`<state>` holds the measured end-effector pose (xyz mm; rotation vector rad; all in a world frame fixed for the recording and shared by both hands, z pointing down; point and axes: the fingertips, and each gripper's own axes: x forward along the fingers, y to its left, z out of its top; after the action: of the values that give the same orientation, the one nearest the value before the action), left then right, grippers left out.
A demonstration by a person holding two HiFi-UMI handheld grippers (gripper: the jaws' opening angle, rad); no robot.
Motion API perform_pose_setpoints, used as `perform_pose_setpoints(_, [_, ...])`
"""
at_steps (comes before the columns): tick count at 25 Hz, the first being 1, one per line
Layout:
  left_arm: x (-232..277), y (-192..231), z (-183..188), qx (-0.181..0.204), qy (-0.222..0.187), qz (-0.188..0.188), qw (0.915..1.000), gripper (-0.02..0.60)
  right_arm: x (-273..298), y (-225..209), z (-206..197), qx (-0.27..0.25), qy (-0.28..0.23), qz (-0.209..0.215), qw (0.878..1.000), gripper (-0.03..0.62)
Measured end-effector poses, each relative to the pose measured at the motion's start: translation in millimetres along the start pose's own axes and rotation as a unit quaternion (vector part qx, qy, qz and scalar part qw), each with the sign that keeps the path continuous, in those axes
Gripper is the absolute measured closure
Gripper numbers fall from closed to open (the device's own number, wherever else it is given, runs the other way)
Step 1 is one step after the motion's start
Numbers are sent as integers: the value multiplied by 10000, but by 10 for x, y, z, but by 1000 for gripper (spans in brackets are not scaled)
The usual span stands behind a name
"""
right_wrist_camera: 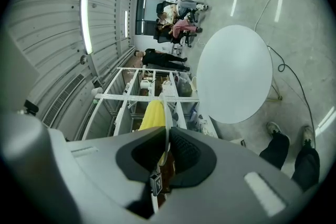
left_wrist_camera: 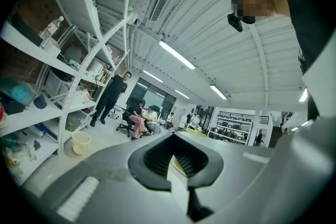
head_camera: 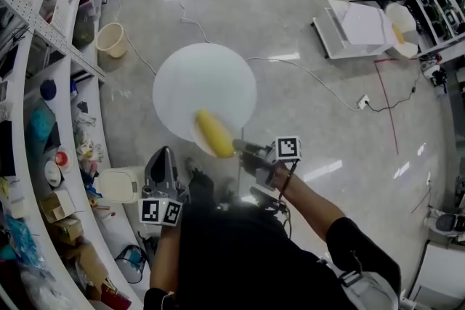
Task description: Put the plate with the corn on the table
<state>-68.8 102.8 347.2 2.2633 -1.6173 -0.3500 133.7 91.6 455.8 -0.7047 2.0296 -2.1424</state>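
Note:
A round white table stands on the grey floor ahead of me. My right gripper is shut on the rim of a pale plate that carries a yellow corn cob; the plate hangs over the table's near edge. In the right gripper view the plate shows edge-on between the jaws of the right gripper, with the corn on its left and the table beyond. My left gripper stays low at the left, away from the plate. The left gripper points across the room, jaws together, holding nothing.
White shelving full of small items curves along the left. A beige bucket stands on the floor beyond the table. A cable runs to a power strip. A white cart is at the far right. People sit at the far end.

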Motion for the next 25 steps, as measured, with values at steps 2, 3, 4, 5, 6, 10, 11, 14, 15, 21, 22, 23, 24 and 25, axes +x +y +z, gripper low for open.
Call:
perform_pose_setpoints(2, [85, 96, 22, -25, 19, -17, 10000, 575, 102, 47, 90, -1, 18, 63, 10000, 559])
perform_pose_setpoints(3, [123, 148, 38, -40, 23, -26, 10000, 575, 155, 65, 133, -17, 25, 79, 10000, 559])
perform_pose_setpoints(4, [161, 200, 57, -56, 25, -36, 10000, 575, 209, 85, 174, -26, 29, 85, 10000, 559])
perform_pose_setpoints(5, [198, 252, 76, -70, 31, -48, 10000, 575, 265, 109, 212, -27, 27, 82, 10000, 559])
perform_pose_setpoints(6, [234, 301, 94, -84, 44, -60, 9999, 575, 322, 137, 248, -26, 25, 78, 10000, 559])
perform_pose_setpoints(10, [382, 489, 161, -130, 85, -135, 9998, 575, 529, 200, 381, -137, 76, 39, 9999, 559])
perform_pose_setpoints(11, [416, 538, 179, -136, 89, -155, 9997, 575, 580, 210, 410, -200, 104, 38, 9997, 559])
perform_pose_setpoints(14, [510, 685, 221, -150, 117, -214, 9996, 575, 717, 220, 498, -360, 145, 49, 9992, 559])
perform_pose_setpoints(15, [536, 729, 235, -153, 125, -236, 9995, 575, 760, 224, 522, -376, 141, 66, 9992, 559])
perform_pose_setpoints(21, [633, 988, 279, -79, 201, -341, 9992, 575, 1034, 204, 610, -603, 201, 162, 9978, 559])
perform_pose_setpoints(22, [652, 1019, 281, -72, 204, -333, 9992, 575, 1078, 197, 621, -618, 231, 166, 9977, 559])
perform_pose_setpoints(23, [667, 1042, 279, -64, 203, -322, 9993, 577, 1119, 189, 627, -625, 264, 183, 9975, 559])
perform_pose_setpoints(24, [678, 1061, 271, -57, 200, -309, 9993, 575, 1158, 179, 627, -631, 297, 208, 9974, 559])
perform_pose_setpoints(25, [687, 1080, 255, -53, 196, -294, 9994, 575, 1194, 161, 625, -639, 327, 230, 9972, 559])
